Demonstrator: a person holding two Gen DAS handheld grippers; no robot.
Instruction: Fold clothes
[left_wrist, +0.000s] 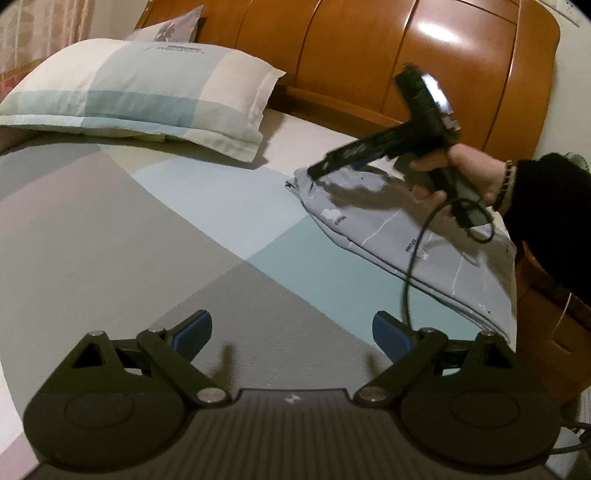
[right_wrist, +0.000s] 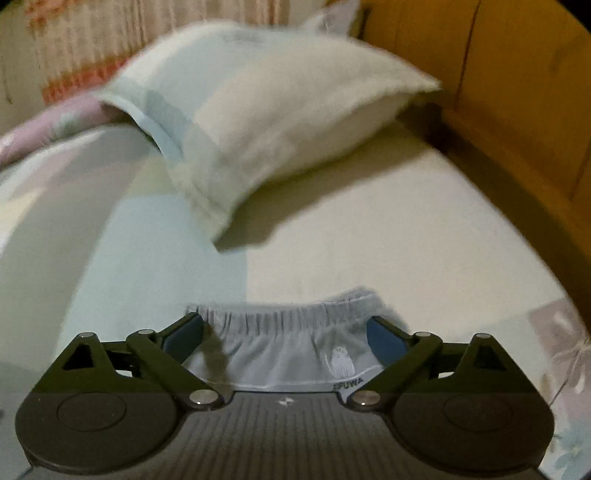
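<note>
**Figure: Folded shorts set down near the headboard, both tongs apart**

While my right tongs (right_wrist: 284, 338) stand wide apart over the elastic waistband of the folded grey shorts (right_wrist: 291, 347), nothing is pinched; the pads flank the cloth without pressing it. The shorts lie flat on the bed (left_wrist: 122, 236), between the pillow (left_wrist: 140, 85) and the bed's right edge, near the wooden headboard (left_wrist: 369, 55). My left tongs (left_wrist: 291, 332) hang apart over bare sheet, well away from the shorts. To finish well, I judge I should lift clear straight up, so the fold is not dragged open. Beside a small printed owl, lettering seems to read "FUWA"; other print is too small to read.
</note>
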